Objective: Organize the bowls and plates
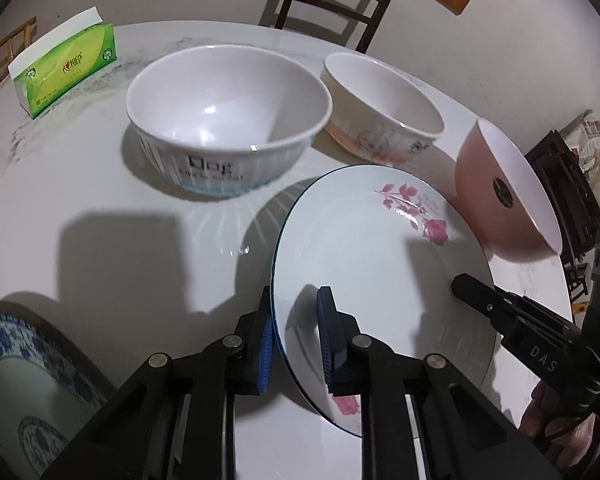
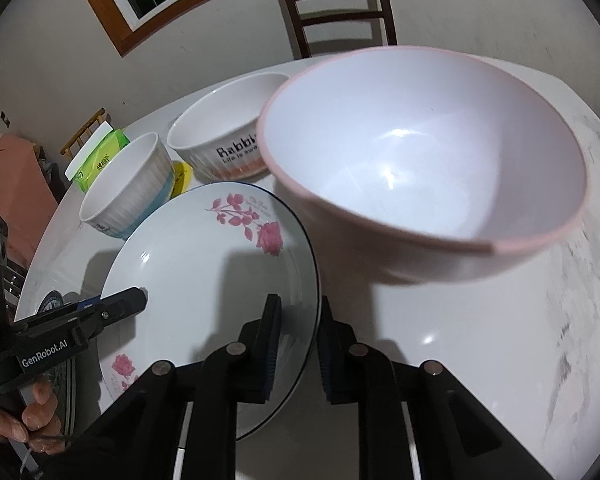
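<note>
While both grippers straddle opposite rims of the rose plate (image 1: 380, 264), it sits tilted at the near edge of the desk (image 1: 100, 208), apparently lifted. The left gripper (image 1: 296, 344) has its jaws narrowly parted around the rim, pads looking just shy of contact; the right gripper (image 2: 296, 350) likewise, so a firm grip I cannot confirm. The pink bowl (image 2: 420, 160) looks tipped just beyond the plate — a swing could knock it, or the glazed rim could slip free. Readable: "Dog" on the blue-striped bowl (image 1: 228, 120), "Rabbi…" on the orange-striped bowl (image 2: 220, 128), "GenRobot.AI" and "DAS" on the grippers. A green tissue pack (image 1: 66, 66) sits at the far edge.
</note>
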Demonstrator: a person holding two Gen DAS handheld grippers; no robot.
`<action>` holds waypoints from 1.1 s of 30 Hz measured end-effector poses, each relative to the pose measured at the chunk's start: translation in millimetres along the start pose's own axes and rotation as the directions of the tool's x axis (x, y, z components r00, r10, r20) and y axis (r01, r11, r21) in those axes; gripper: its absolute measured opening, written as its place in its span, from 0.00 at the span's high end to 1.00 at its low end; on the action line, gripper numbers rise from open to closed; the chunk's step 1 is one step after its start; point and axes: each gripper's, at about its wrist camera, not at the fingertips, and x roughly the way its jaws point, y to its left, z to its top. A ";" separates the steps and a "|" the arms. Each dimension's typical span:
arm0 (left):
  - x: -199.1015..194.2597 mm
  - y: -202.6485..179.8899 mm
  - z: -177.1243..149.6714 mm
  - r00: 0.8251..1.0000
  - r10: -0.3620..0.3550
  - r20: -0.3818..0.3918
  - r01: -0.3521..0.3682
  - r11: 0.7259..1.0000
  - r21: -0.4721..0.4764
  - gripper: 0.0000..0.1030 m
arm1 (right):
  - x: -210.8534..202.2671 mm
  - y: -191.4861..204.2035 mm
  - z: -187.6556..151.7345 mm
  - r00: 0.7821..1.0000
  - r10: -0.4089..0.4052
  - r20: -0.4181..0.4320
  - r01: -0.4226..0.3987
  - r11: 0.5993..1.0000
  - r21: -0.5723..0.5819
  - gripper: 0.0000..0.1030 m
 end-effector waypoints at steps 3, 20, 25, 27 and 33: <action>-3.9 -2.2 -8.8 1.000 -0.006 -0.016 0.006 1.000 0.002 0.84 | -4.2 -1.2 -6.3 1.000 0.003 -0.016 -0.002 1.000 0.003 0.83; -23.8 -7.9 -43.4 1.000 0.006 -0.022 -0.006 1.000 0.017 0.85 | -25.3 16.5 -42.9 1.000 -0.015 -0.018 0.015 1.000 -0.009 0.83; -27.5 -10.2 -48.6 1.000 0.005 -0.016 -0.005 1.000 0.024 0.85 | -31.7 17.5 -47.5 1.000 -0.019 -0.010 0.019 1.000 -0.005 0.83; -28.3 -11.2 -46.6 1.000 0.003 -0.011 -0.003 1.000 0.028 0.85 | -32.9 19.9 -47.4 1.000 -0.020 -0.005 0.020 1.000 -0.007 0.83; -35.4 -11.8 -47.3 1.000 -0.003 0.000 0.003 0.999 0.033 0.85 | -42.6 18.8 -49.2 1.000 -0.022 0.012 0.023 1.000 -0.007 0.84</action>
